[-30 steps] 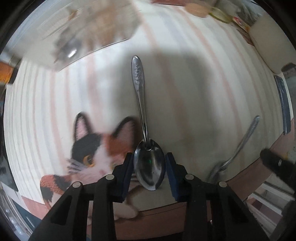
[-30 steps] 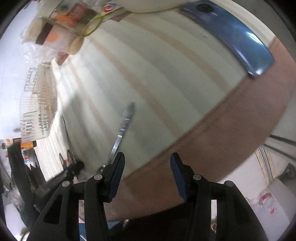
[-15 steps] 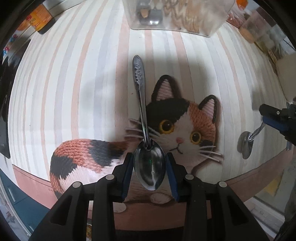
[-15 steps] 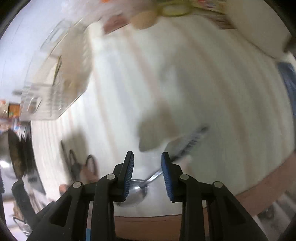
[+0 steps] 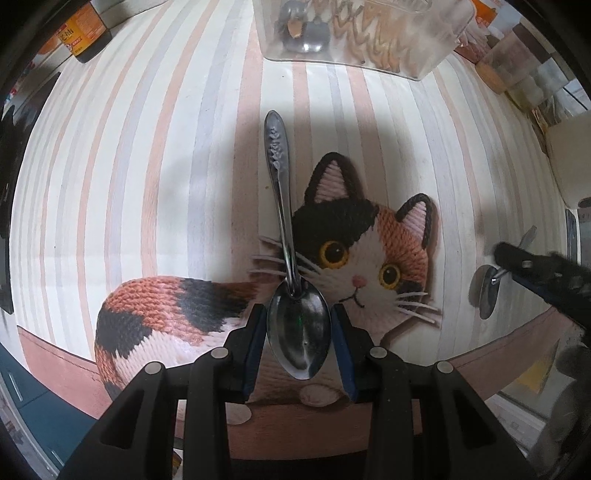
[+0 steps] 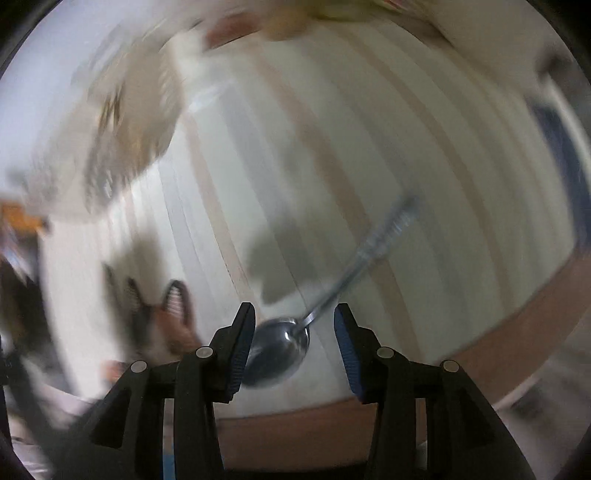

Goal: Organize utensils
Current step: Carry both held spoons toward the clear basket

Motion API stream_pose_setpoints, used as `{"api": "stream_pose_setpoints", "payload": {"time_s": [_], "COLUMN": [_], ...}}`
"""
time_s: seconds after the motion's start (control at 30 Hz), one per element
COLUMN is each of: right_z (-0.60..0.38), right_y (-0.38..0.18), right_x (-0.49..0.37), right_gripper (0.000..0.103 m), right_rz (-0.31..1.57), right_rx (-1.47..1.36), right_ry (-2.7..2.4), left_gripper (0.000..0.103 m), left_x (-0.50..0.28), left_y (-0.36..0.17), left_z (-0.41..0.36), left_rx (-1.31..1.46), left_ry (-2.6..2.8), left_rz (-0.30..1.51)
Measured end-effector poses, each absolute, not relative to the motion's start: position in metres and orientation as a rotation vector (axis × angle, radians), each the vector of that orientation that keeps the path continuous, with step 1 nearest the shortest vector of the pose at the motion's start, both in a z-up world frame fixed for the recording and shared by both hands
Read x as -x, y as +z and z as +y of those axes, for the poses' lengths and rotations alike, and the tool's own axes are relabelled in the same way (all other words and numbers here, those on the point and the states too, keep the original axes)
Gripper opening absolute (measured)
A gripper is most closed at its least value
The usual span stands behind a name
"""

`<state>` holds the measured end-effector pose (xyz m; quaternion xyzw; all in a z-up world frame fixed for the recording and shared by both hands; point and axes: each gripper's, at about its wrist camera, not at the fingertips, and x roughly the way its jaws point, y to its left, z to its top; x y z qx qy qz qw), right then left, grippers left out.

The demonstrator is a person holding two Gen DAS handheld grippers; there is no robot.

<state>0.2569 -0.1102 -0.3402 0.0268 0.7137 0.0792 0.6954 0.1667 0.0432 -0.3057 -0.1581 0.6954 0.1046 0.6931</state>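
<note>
My left gripper (image 5: 298,314) is shut on the bowl of a steel spoon (image 5: 284,236), whose handle points away over the striped tablecloth and a knitted cat mat (image 5: 354,254). A second spoon (image 6: 295,332) lies on the cloth near the table's front edge; it also shows in the left wrist view (image 5: 489,291). My right gripper (image 6: 294,325) is open, its fingers either side of that spoon's bowl, close above it. The right wrist view is blurred. A clear plastic organizer (image 5: 354,33) with utensils stands at the far side of the table.
A dark jar (image 5: 83,35) stands at the far left. Clear containers (image 5: 517,62) and a white object (image 5: 569,158) sit at the right. The table's brown front edge (image 5: 480,354) runs just below both grippers. The organizer shows blurred in the right wrist view (image 6: 122,122).
My left gripper carried its spoon leftwards and now hangs over the cat mat. My right gripper swung over the second spoon and opened wider around its bowl.
</note>
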Motion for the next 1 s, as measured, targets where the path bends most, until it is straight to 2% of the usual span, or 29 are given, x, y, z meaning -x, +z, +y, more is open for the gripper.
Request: {"api": "stream_pose_setpoints", "payload": {"time_s": [0.1, 0.23, 0.33, 0.47, 0.53, 0.73, 0.87, 0.93, 0.97, 1.0], "right_z": [-0.085, -0.089, -0.113, -0.159, -0.164, -0.13, -0.101, -0.101, -0.101, -0.101], "right_y": [-0.342, -0.345, -0.344, -0.332, -0.325, -0.307, -0.328, -0.338, -0.339, -0.337], "right_x": [-0.248, -0.23, -0.224, -0.226, -0.229, -0.237, -0.254, -0.255, -0.254, -0.254], "right_gripper": [0.049, 0.048, 0.048, 0.049, 0.051, 0.055, 0.055, 0.049, 0.029, 0.019], "right_rz": [1.577, 1.588, 1.618, 1.642, 1.62, 1.507, 1.546, 1.586, 1.584, 1.576], "right_rx": [0.145, 0.284, 0.274, 0.015, -0.028, 0.13, 0.255, 0.266, 0.269, 0.262], "right_ry": [0.199, 0.225, 0.202, 0.198, 0.238, 0.448, 0.471, 0.463, 0.447, 0.449], "left_gripper": [0.032, 0.032, 0.032, 0.032, 0.032, 0.032, 0.032, 0.032, 0.032, 0.032], "left_x": [-0.167, -0.166, -0.165, -0.164, -0.163, -0.16, -0.156, -0.154, -0.153, -0.152], "left_y": [-0.312, -0.314, -0.315, -0.314, -0.314, -0.314, -0.314, -0.315, -0.315, -0.315], "left_z": [0.034, 0.034, 0.036, 0.038, 0.038, 0.037, 0.042, 0.044, 0.044, 0.045], "left_rx": [0.357, 0.375, 0.378, 0.377, 0.374, 0.367, 0.372, 0.378, 0.378, 0.382], "left_ry": [0.234, 0.231, 0.228, 0.222, 0.22, 0.226, 0.239, 0.243, 0.245, 0.246], "left_rz": [1.553, 1.548, 1.547, 1.545, 1.545, 1.548, 1.551, 1.55, 1.549, 1.546]}}
